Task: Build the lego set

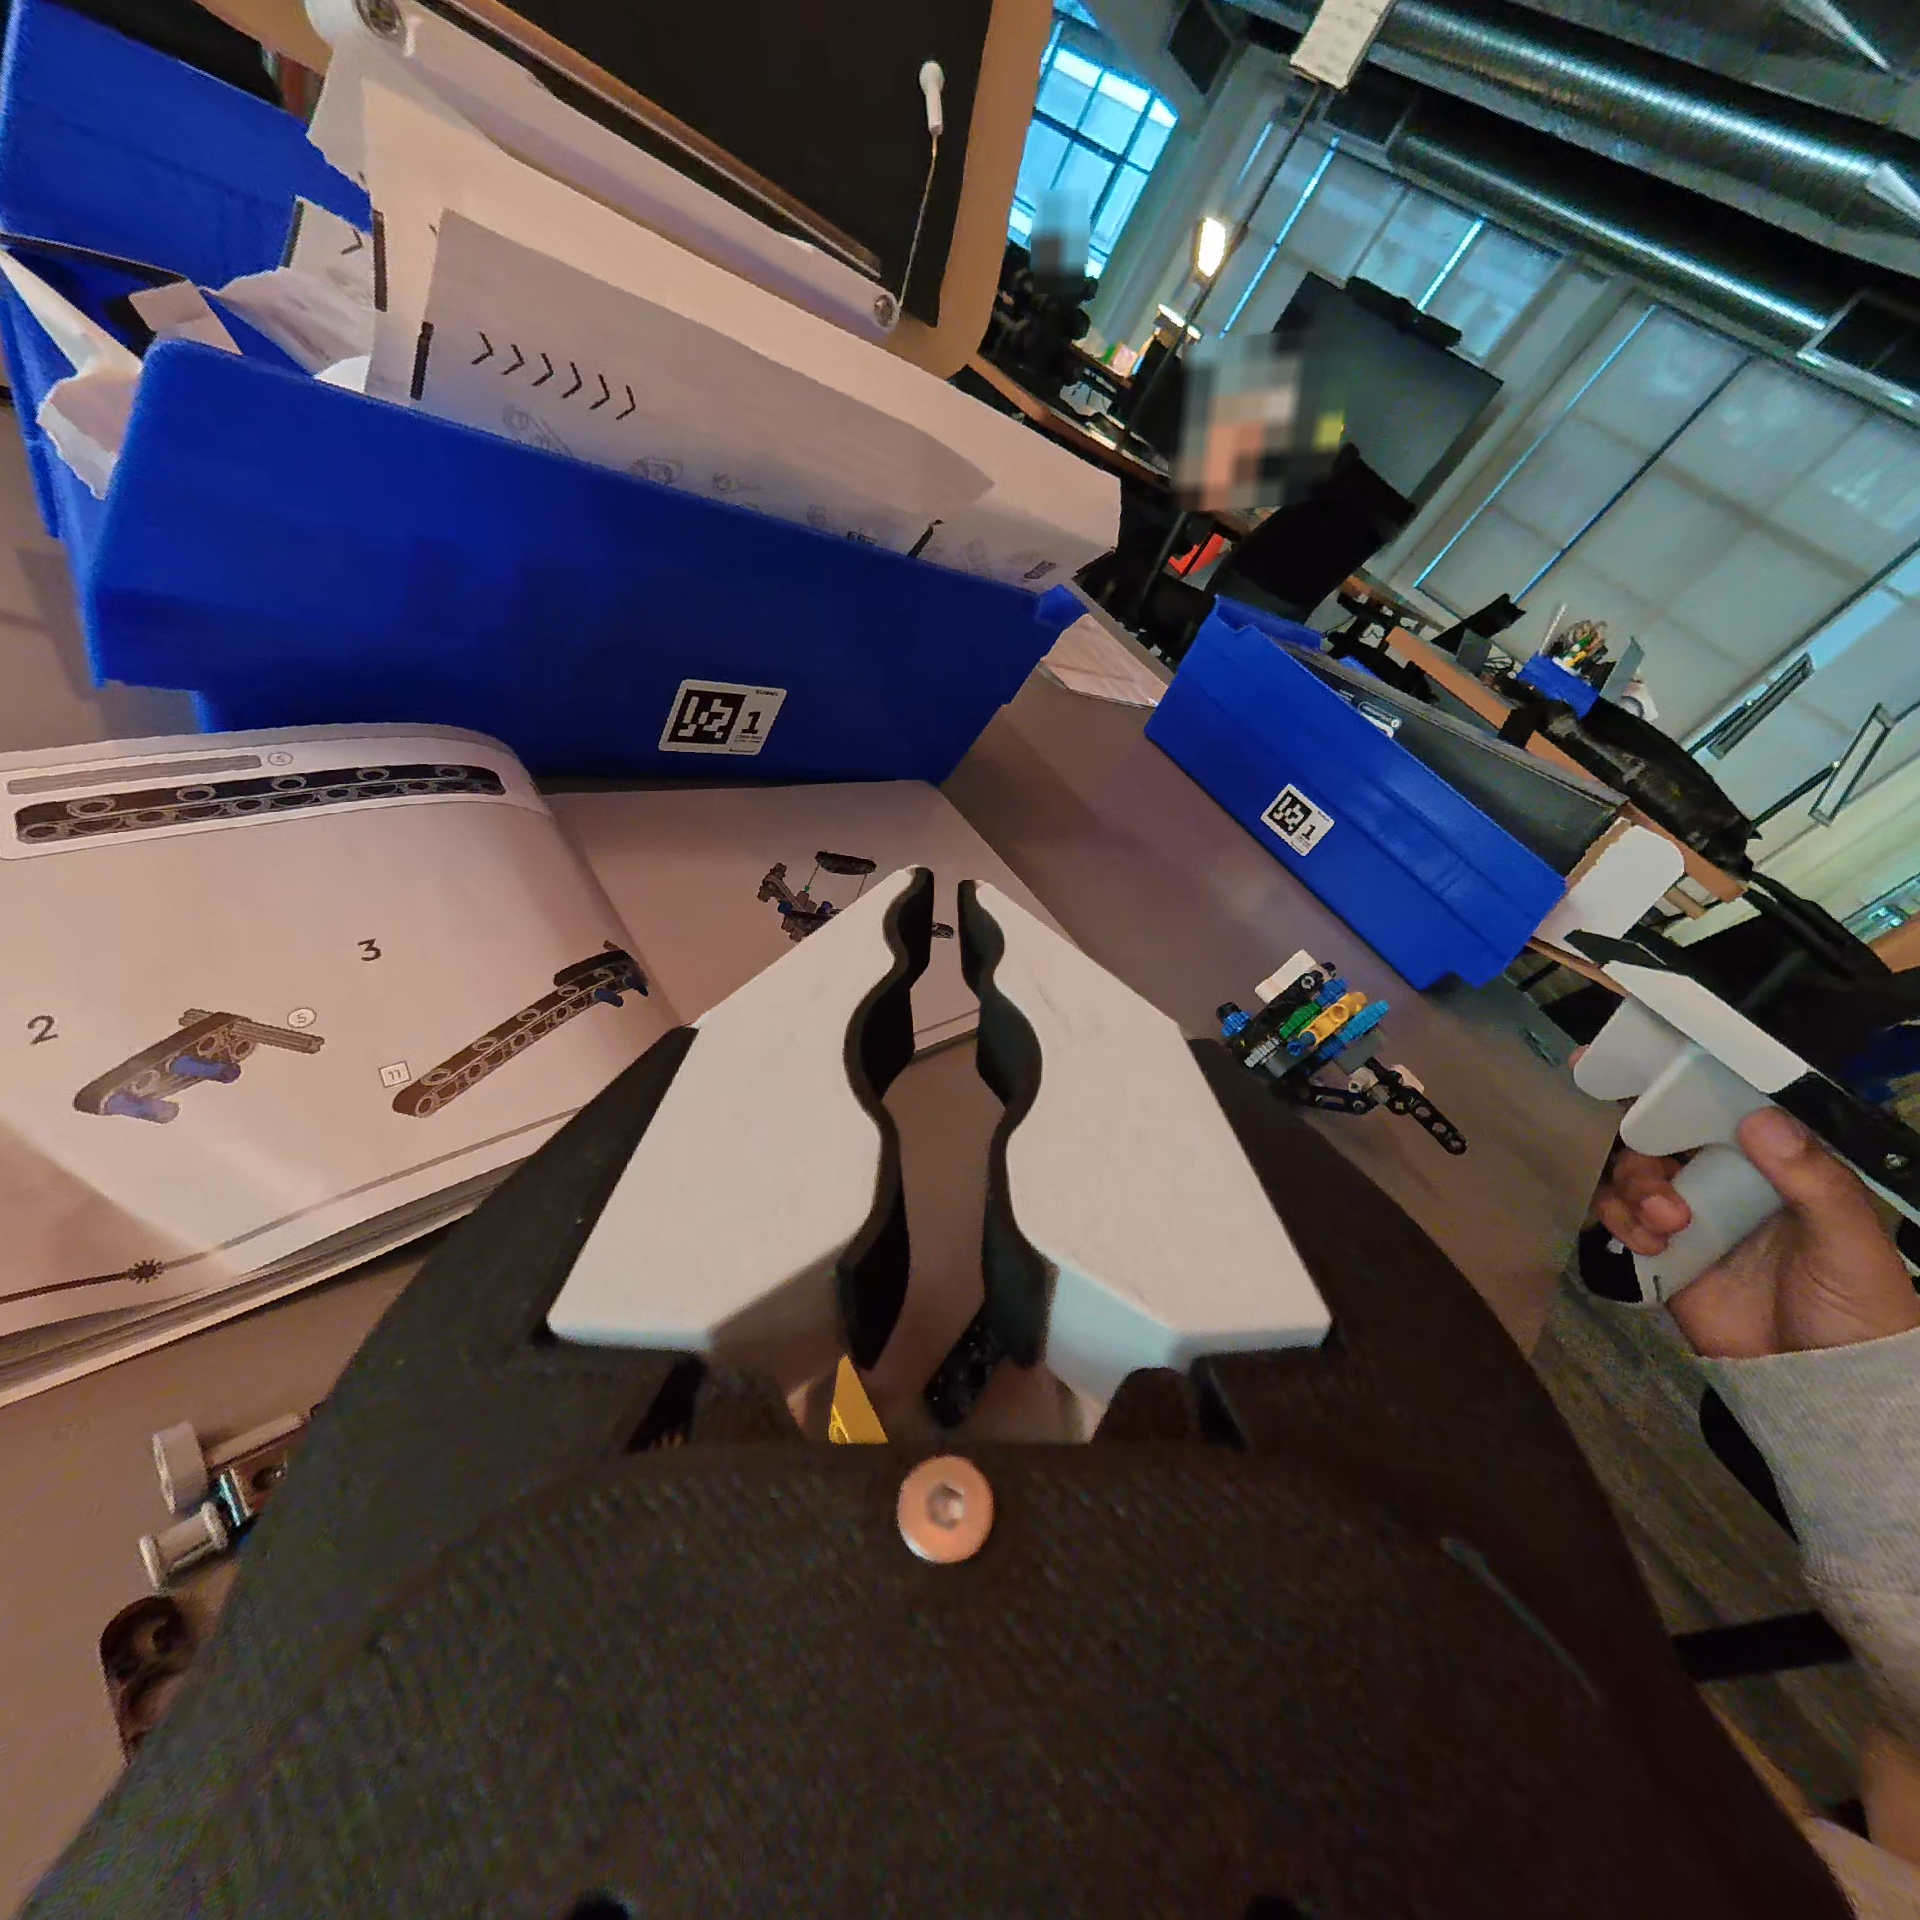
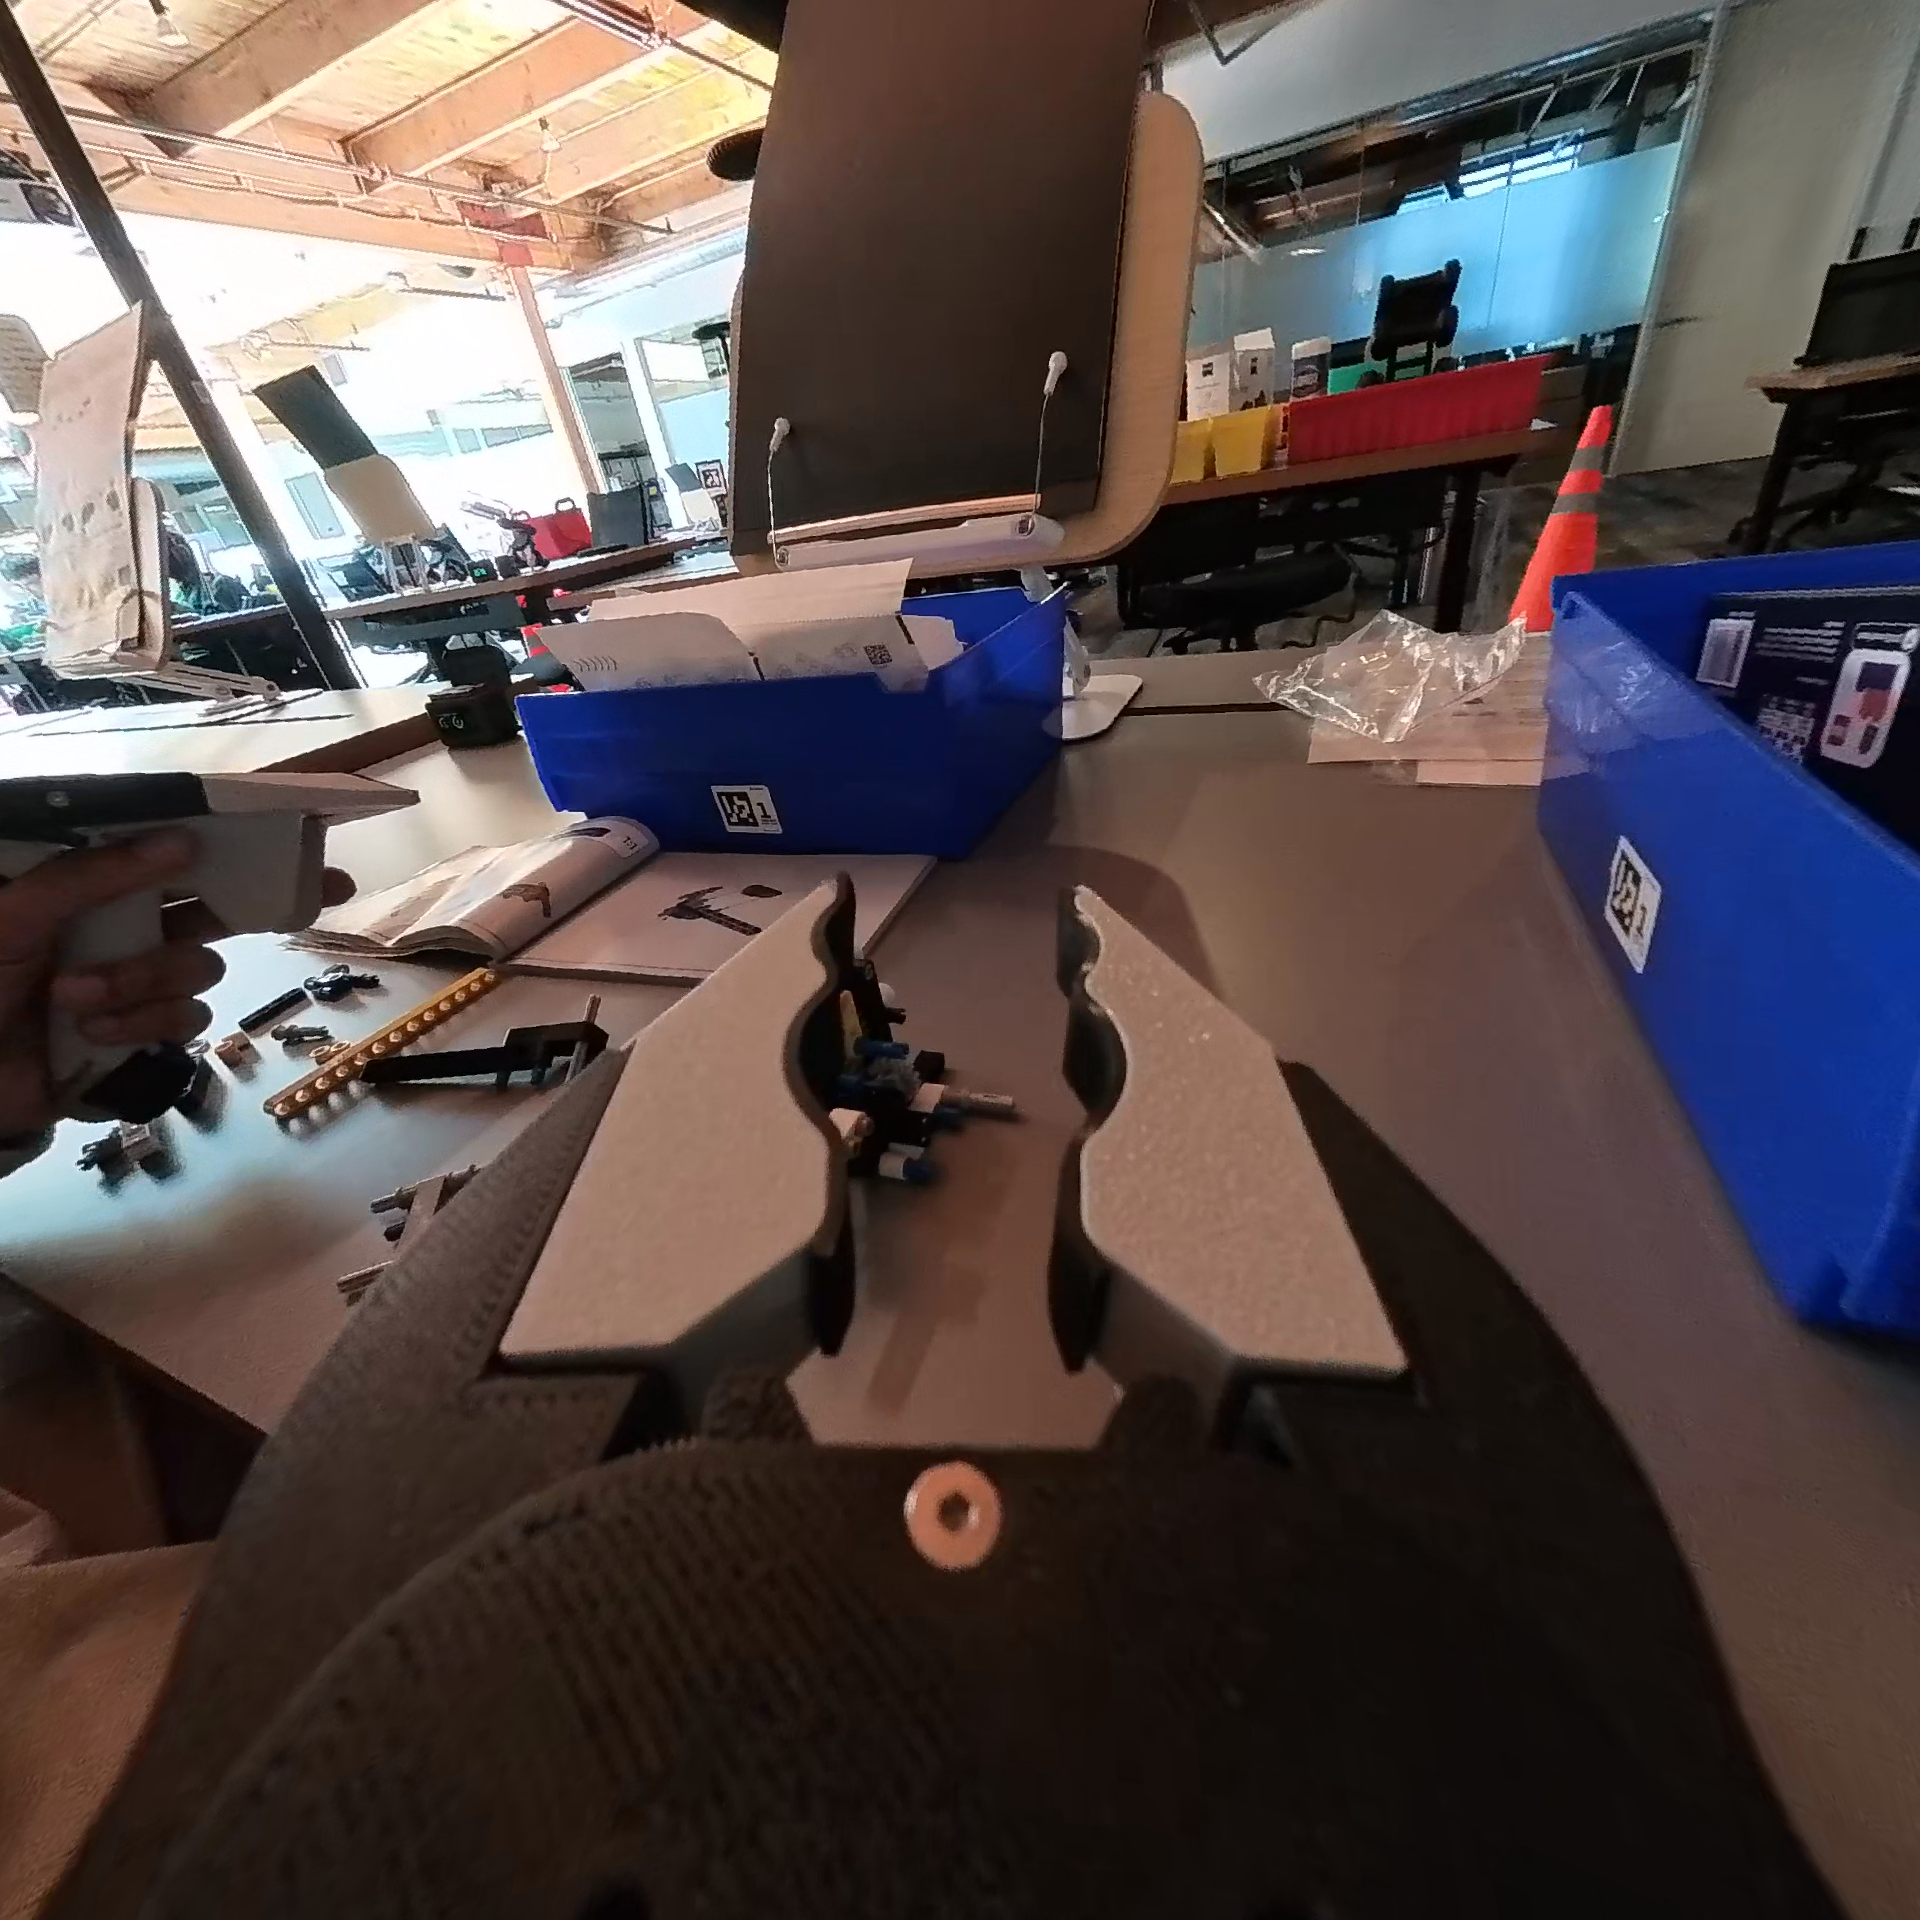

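1. Two grippers are over a grey table (image 2: 1299,935). The left gripper (image 1: 943,883) has its jaws drawn narrow with only a thin slit between the tips, and nothing sits at the tips; a dark piece and a yellow one show low between the fingers, but whether they are gripped cannot be told.
2. The right gripper (image 2: 956,904) stands wide apart and empty, hovering just over the partly built lego model (image 2: 894,1091).
3. In the left view the lego model (image 1: 1320,1029) lies on the table near the small blue bin (image 1: 1351,821), well apart from the left gripper.
4. An open instruction booklet (image 1: 291,997) shows numbered building steps; it lies just in front of the large blue bin (image 1: 499,613), which holds printed paper sheets (image 1: 644,384).
5. Both bins carry a square black-and-white code sticker (image 1: 722,717).
6. Loose lego pieces (image 2: 384,1049), among them a long tan beam, lie left of the right gripper; several are too small to make out.
7. The left gripper hides part of the booklet's right-hand page.
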`<state>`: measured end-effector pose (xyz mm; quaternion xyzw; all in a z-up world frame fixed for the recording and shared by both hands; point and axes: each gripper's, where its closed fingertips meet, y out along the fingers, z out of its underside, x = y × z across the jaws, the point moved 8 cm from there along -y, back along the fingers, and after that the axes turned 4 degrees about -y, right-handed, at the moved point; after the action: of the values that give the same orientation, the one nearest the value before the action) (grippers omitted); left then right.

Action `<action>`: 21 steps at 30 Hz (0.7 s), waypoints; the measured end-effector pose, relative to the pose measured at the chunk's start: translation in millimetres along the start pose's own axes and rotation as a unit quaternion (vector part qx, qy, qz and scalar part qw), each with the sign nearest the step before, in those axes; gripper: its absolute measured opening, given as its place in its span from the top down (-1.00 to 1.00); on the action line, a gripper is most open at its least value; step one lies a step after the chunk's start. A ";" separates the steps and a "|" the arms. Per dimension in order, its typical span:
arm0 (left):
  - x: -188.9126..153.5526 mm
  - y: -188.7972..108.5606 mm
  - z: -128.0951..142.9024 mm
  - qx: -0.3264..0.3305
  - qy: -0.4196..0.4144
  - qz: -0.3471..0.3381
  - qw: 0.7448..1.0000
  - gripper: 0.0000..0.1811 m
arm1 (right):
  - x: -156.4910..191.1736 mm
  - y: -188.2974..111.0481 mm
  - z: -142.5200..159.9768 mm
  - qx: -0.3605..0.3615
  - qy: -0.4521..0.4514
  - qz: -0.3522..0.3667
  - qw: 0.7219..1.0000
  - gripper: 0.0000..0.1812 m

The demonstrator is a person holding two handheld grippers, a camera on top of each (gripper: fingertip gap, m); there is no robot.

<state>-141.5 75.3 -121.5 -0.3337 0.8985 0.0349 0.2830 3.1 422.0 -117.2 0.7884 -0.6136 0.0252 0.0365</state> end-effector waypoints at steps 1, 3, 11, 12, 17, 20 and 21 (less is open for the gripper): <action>0.1 0.1 0.2 0.001 0.000 0.001 1.000 0.99 | 0.2 0.2 0.2 0.001 0.000 0.000 1.000 0.58; 0.2 0.3 0.6 0.003 -0.001 0.002 1.000 0.98 | 0.7 0.5 0.3 0.002 -0.002 0.000 1.000 0.59; -1.1 0.7 2.0 0.007 0.001 0.006 1.000 0.96 | 1.0 0.9 1.0 0.006 -0.004 0.001 1.000 0.59; -1.3 0.6 2.0 0.008 0.002 0.006 1.000 0.95 | 1.1 1.0 1.1 0.006 -0.004 0.001 1.000 0.59; -2.0 0.2 1.5 0.007 0.004 0.009 1.000 0.94 | 2.2 1.6 1.7 0.011 -0.008 0.000 1.000 0.60; -2.2 0.4 2.0 0.008 0.004 0.009 1.000 0.93 | 3.5 2.0 1.9 0.013 -0.014 -0.001 1.000 0.60; -2.2 0.6 2.2 0.009 0.005 0.009 1.000 0.93 | 3.9 2.1 1.9 0.014 -0.015 -0.001 1.000 0.60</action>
<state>-139.4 77.7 -122.2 -0.3232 0.9031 0.0282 0.2812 1.9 417.5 -118.8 0.7898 -0.6127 0.0215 0.0165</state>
